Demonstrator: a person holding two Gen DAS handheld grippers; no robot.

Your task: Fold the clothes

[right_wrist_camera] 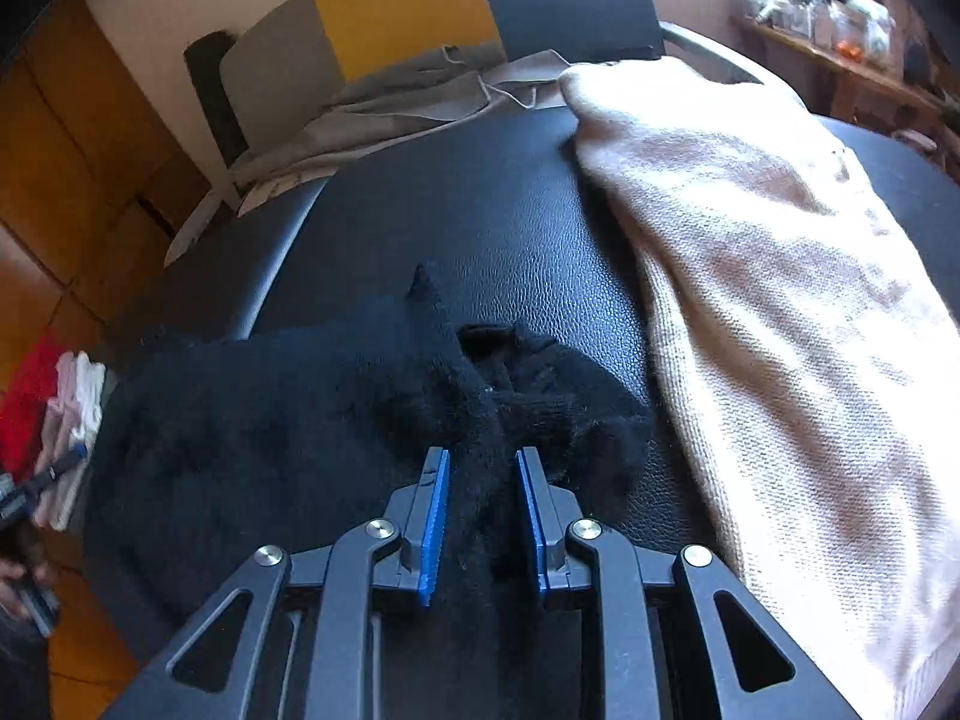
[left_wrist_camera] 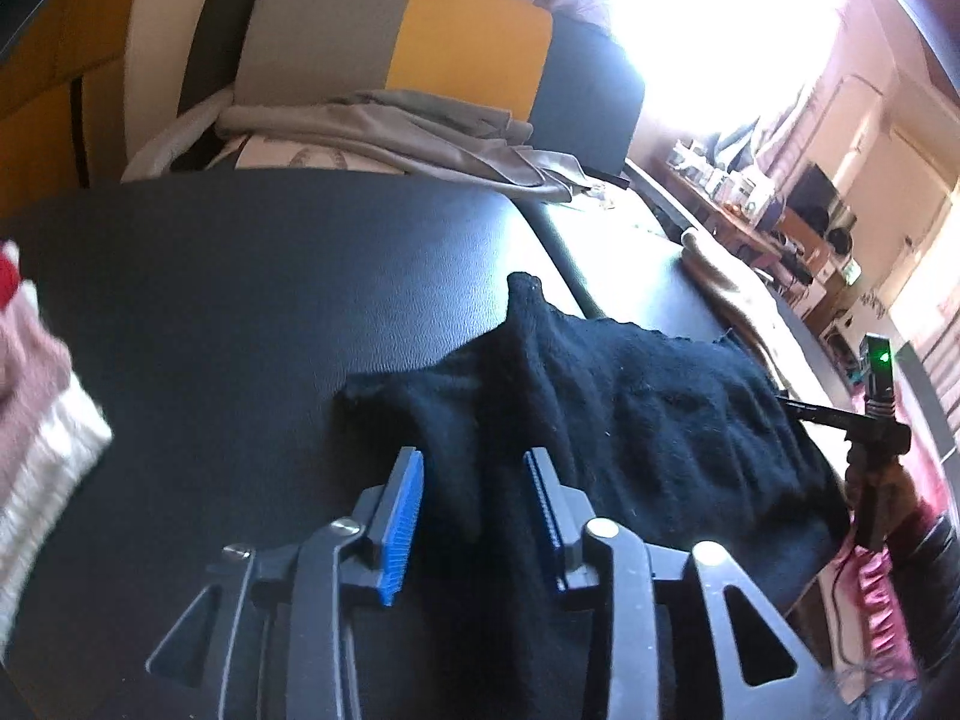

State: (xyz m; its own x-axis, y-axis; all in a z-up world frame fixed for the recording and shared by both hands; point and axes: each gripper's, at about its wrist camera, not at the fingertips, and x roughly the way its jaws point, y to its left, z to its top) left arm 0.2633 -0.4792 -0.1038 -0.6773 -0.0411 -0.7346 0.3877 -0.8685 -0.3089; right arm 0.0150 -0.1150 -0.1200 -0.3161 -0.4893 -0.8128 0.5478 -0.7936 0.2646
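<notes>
A black knit garment lies bunched on the black leather table. My left gripper is shut on a thick fold at its left end, and cloth fills the gap between the blue pads. In the right wrist view the same black garment spreads to the left. My right gripper is shut on a ridge of it near its right end. A corner of the cloth sticks up just beyond each gripper.
A cream knit sweater lies along the table's right side, close to the right gripper. A grey garment hangs over the table's far edge, in front of a grey and yellow chair back. Folded clothes are stacked at the left.
</notes>
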